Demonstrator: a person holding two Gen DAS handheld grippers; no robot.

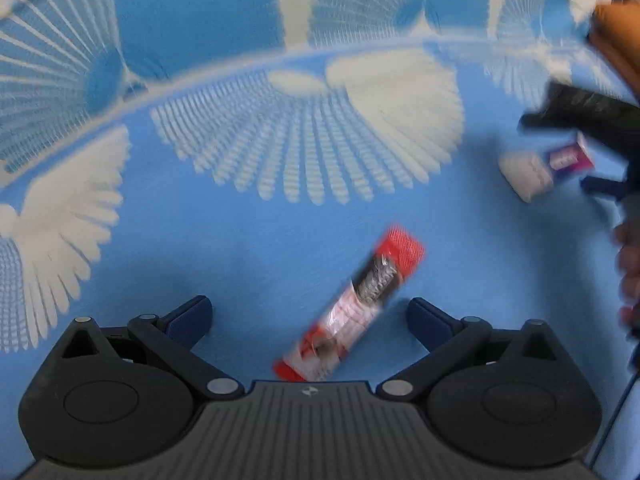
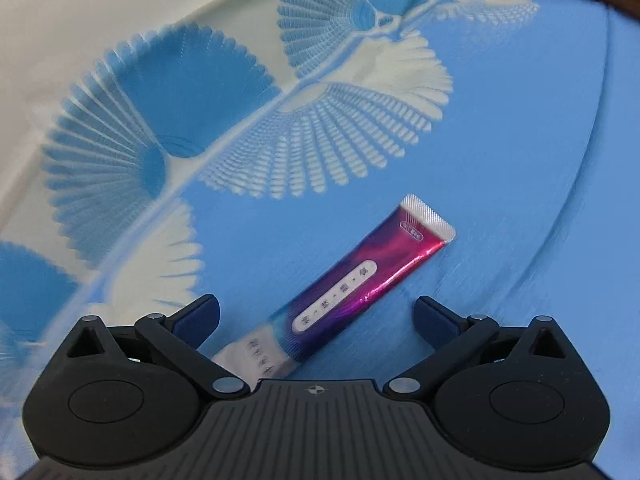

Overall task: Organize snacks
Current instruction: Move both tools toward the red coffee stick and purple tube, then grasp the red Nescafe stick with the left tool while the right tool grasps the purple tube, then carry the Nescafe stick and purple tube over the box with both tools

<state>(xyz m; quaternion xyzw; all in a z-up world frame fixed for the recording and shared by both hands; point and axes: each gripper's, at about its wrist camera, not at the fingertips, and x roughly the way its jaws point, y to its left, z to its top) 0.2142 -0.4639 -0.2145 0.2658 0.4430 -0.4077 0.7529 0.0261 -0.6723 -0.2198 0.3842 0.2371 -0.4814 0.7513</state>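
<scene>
A red snack bar [image 1: 352, 304] lies slanted on the blue patterned cloth [image 1: 240, 240]. My left gripper [image 1: 310, 316] hovers over it, open, fingers wide on either side and clear of the wrapper. A purple and magenta snack stick [image 2: 352, 284] with white ends lies slanted on the same cloth [image 2: 520, 160]. My right gripper [image 2: 318, 316] is open above it, its blue pads well apart from the packet. In the left wrist view the purple stick [image 1: 560, 164] shows at the far right, under the other gripper [image 1: 592, 148].
The cloth carries white fan and bird patterns [image 1: 320, 140] and drapes over an edge at the back. A brown object [image 1: 616, 36] sits at the upper right. A hand [image 1: 628, 272] shows at the right edge.
</scene>
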